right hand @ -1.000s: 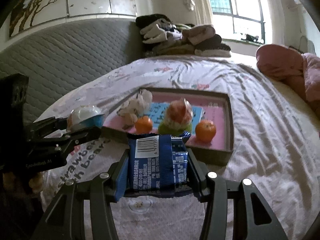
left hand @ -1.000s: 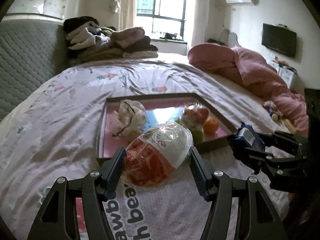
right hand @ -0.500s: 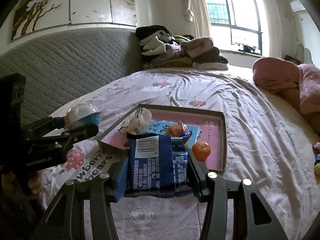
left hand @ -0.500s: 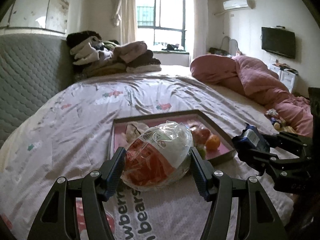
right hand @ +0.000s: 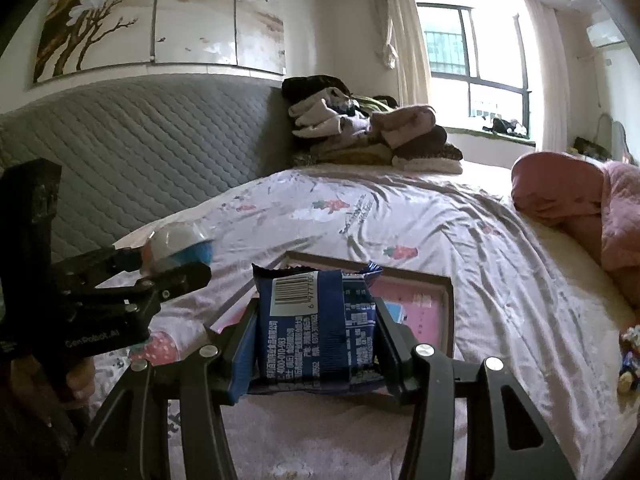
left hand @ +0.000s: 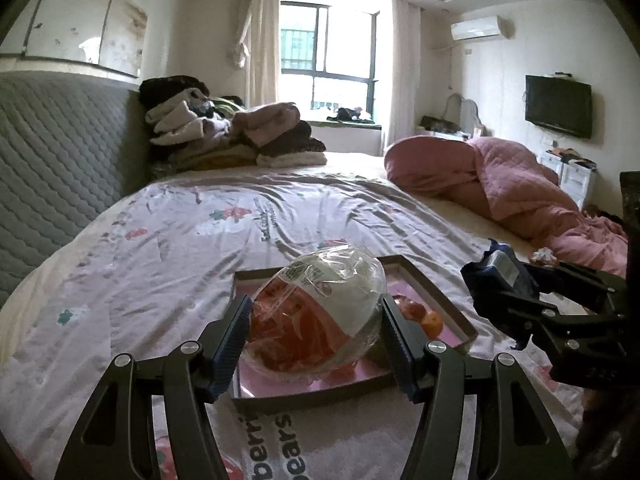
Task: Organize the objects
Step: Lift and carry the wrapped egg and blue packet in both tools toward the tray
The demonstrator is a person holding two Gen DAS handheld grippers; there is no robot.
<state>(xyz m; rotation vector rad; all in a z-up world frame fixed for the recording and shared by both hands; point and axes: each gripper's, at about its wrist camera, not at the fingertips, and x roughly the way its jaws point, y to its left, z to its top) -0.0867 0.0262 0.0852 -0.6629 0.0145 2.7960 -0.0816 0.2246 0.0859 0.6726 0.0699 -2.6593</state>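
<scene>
My left gripper (left hand: 316, 334) is shut on a round clear-wrapped snack pack (left hand: 320, 308), white and orange, held above the near part of a shallow pink tray (left hand: 452, 306) on the bed. An orange (left hand: 434, 322) lies in the tray, mostly hidden. My right gripper (right hand: 314, 344) is shut on a blue snack packet (right hand: 316, 320) with a barcode, held above the same tray (right hand: 424, 304). Each gripper shows in the other's view: the right one (left hand: 500, 284) at the right, the left one (right hand: 176, 256) at the left.
The bed has a pale printed sheet (left hand: 180, 248). A grey quilted headboard (right hand: 132, 172) stands at the left. Folded clothes (left hand: 224, 136) are piled at the back. A pink duvet (left hand: 500, 184) lies at the right. Small toys (right hand: 630, 356) sit near the bed's right edge.
Both grippers have risen and pulled back from the tray with their packs still held. The tray now looks smaller and lower in both views.
</scene>
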